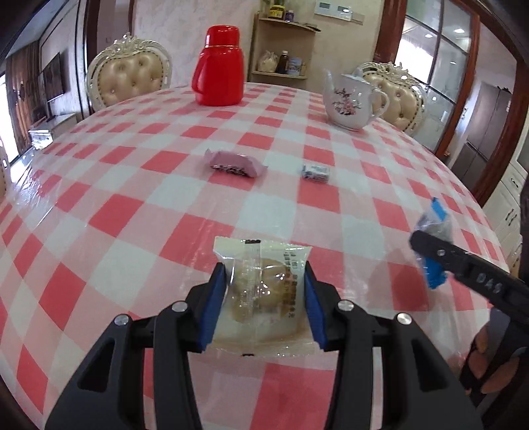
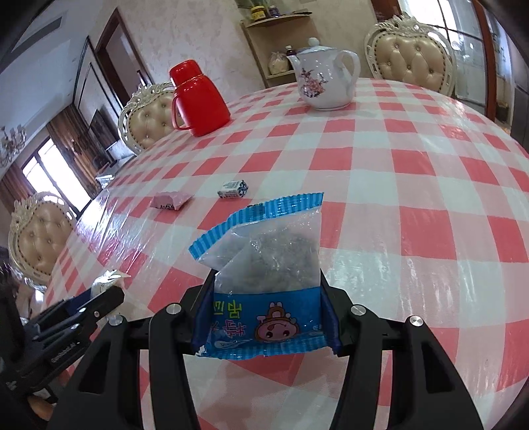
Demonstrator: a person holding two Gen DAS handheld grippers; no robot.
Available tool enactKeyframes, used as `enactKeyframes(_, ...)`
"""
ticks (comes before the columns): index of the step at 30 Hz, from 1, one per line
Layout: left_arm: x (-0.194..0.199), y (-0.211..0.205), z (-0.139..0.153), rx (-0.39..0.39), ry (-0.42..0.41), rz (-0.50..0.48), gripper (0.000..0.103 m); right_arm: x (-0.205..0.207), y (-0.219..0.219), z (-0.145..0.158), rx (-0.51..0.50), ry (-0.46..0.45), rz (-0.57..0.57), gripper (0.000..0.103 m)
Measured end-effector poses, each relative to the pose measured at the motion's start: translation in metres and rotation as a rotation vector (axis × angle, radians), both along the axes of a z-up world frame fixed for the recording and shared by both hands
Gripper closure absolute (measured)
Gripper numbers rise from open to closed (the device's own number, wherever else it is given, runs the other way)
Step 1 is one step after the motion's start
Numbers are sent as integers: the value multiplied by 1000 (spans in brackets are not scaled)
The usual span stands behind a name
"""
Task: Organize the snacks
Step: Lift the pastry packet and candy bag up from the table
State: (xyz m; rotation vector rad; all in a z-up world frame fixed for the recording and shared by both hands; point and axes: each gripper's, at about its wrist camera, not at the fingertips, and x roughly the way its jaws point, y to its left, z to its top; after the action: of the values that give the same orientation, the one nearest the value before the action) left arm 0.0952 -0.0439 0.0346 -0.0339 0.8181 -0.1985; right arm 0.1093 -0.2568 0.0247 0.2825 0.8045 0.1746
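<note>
— So, what's each gripper got?
— Left gripper: jaws clamp the clear pastry packet over the table. Right gripper: jaws grip the blue snack bag; pink packet at twelve o'clock

Your left gripper covers both side edges of the clear pastry packet, and its print is too small to read. In the right wrist view, only the left gripper's near finger shows at the left edge. The right gripper hides the blue snack bag's lower sides. Jars on the far shelf are too blurred to identify
</note>
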Motion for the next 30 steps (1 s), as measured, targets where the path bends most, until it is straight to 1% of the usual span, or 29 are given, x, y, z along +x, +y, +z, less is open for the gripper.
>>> enactKeyframes(5, -6, -5, 5, 2, -14, -24, 58, -8, 0, -5, 19, 5, -28, 50)
enactKeyframes(11, -24, -5, 8, -5, -34, -36, 58, -45, 4, 0, 53, -22, -45, 50)
enactKeyframes(19, -56, 18, 0, -55, -24, 1, 58, -85, 14, 3, 68, -42, -46, 50)
enactKeyframes(21, -64, 22, 1, -61, -37, 12, 58, -94, 17, 5, 74, -53, -40, 50)
enactKeyframes(23, -71, 23, 3, -64, -47, 14, 58, -104, 20, 4, 100, -50, -31, 50)
enactKeyframes(26, -84, 24, 2, -73, -51, 9, 58, -116, 27, 4, 105, -49, -18, 50)
enactKeyframes(28, -93, 24, 1, -83, -45, 4, 58, -126, 32, 3, 130, -43, 3, 50)
enactKeyframes(30, -106, 26, 4, -88, -60, 4, 58, -137, 39, 4, 137, -46, 23, 50)
